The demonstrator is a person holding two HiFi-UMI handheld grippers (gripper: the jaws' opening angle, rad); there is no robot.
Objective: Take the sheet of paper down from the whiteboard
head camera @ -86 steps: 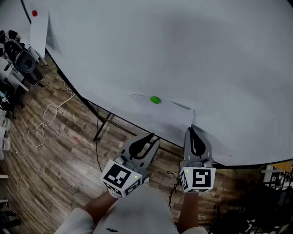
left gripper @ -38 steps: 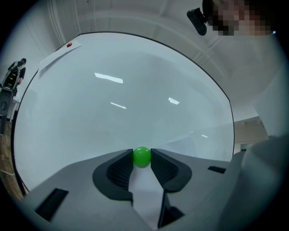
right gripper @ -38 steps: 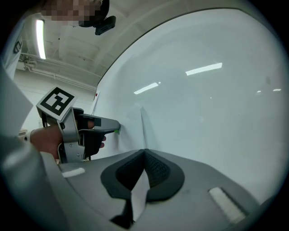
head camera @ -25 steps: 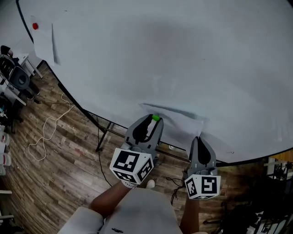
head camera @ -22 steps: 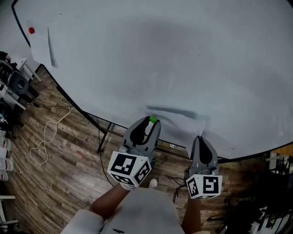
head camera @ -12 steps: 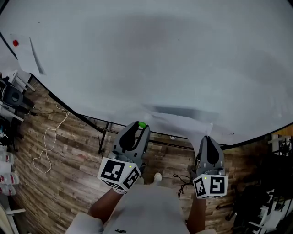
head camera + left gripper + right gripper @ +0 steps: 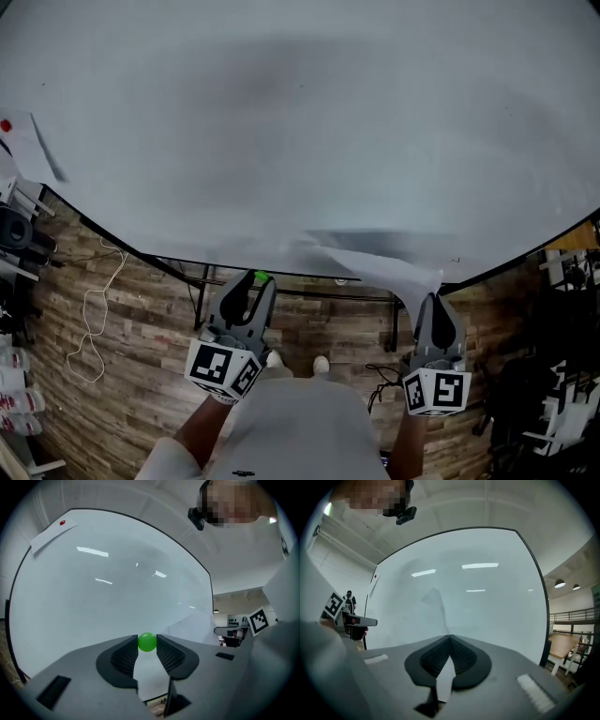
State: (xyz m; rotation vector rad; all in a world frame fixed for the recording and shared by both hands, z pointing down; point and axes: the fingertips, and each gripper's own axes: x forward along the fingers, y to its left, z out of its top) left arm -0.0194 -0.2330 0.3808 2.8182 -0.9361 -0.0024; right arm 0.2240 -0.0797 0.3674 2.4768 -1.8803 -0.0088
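Our left gripper (image 7: 253, 284) has its jaws closed on the green magnet (image 7: 147, 641), so nothing pins the sheet of paper (image 7: 375, 267); our right gripper (image 7: 434, 300) pinches its corner at the whiteboard's (image 7: 300, 122) lower edge, to carry it away.

Wood-plank floor (image 7: 141, 375) – a pale cable (image 7: 89, 298) looped over it – dark office chairs (image 7: 14, 230) at the left edge.

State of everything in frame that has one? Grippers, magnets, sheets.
Left gripper: shut on small green round magnet.
Small green round magnet: off the whiteboard.
Right gripper: shut on white sheet of paper.
White sheet of paper: unpinned, curling off the whiteboard.
Second white sheet: pinned by red round magnet.
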